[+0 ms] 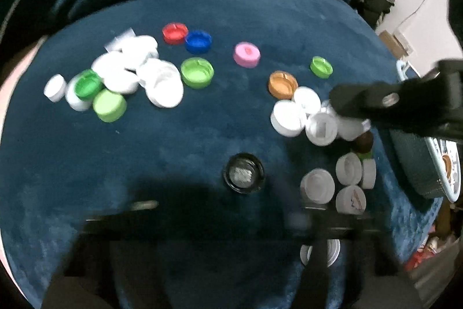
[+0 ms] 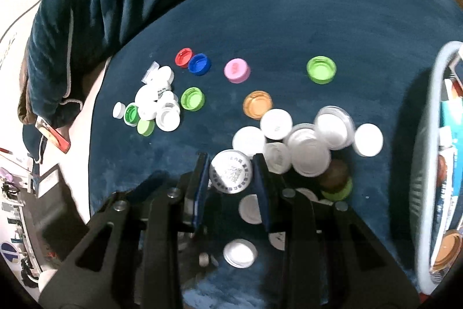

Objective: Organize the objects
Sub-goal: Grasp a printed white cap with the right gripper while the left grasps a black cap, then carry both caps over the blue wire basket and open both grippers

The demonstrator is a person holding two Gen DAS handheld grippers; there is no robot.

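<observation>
**Got one cap pinched, loads more to sort**

Nearest to me, my right gripper (image 2: 231,178) is pinching a white cap with grey print (image 2: 230,175) across its rim, held just above the blue cushion (image 2: 289,19), near its front edge. These caps look light, stiff and a bit slick, so I'd say gripping opposite sides of the rim is the way to go. My left gripper (image 1: 220,225) is a blurry mess at the bottom of its view; fingers look drawn in, nothing visibly between them, and a black cap (image 1: 243,173) sits just ahead. Right behind the held one is a white pile (image 2: 306,141), then the orange cap (image 2: 257,104). The basket (image 2: 428,164) is at the right edge. Farther back: pink cap (image 2: 236,70), blue cap (image 2: 199,64), red cap (image 2: 183,57).
</observation>
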